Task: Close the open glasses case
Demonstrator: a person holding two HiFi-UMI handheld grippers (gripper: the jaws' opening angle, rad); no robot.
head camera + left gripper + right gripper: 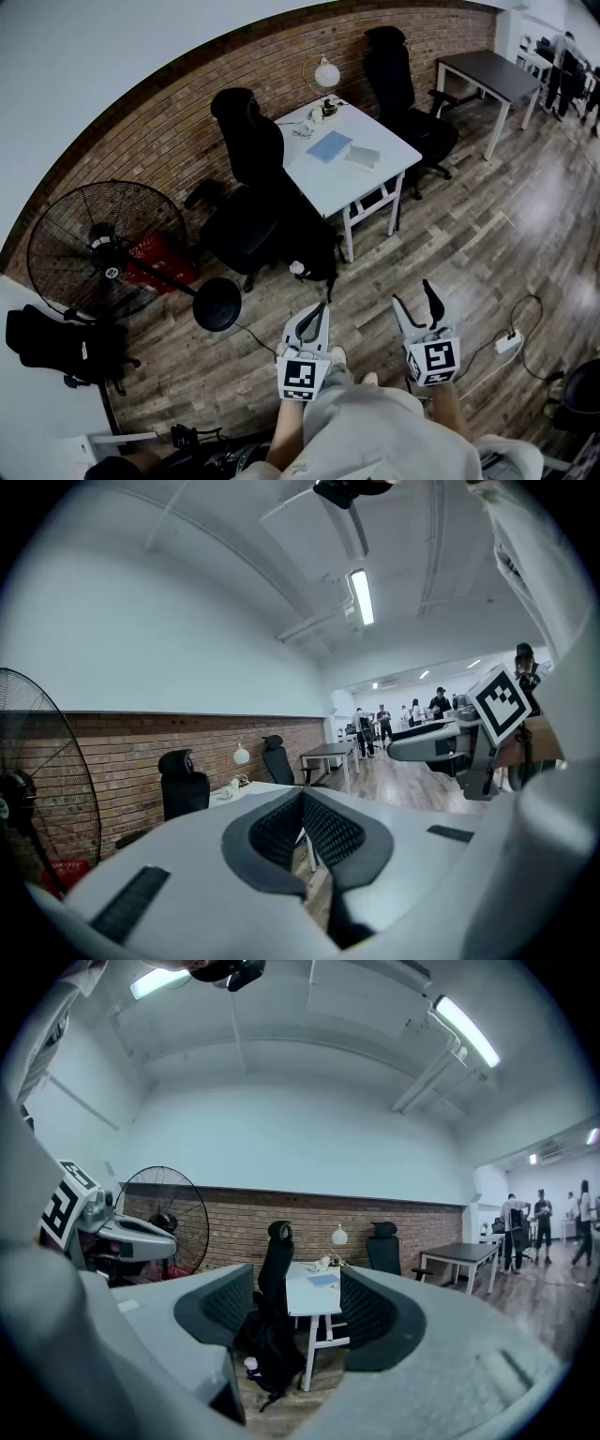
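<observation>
- Head view: left claw and right claw hang over the floor, well apart from the white worktop. The pale shape on it is probably the glasses case.
- Left gripper view: left claw is clenched and empty.
- Right gripper view: right claw is released and empty, facing the worktop. Closing hasn't begun; the next move is to approach.

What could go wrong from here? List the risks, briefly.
The white table is far off, and a black bag sits on the floor at its near corner: a trip hazard on approach. A power strip with its cable lies on the floor by the right gripper. No glasses case can be made out.
</observation>
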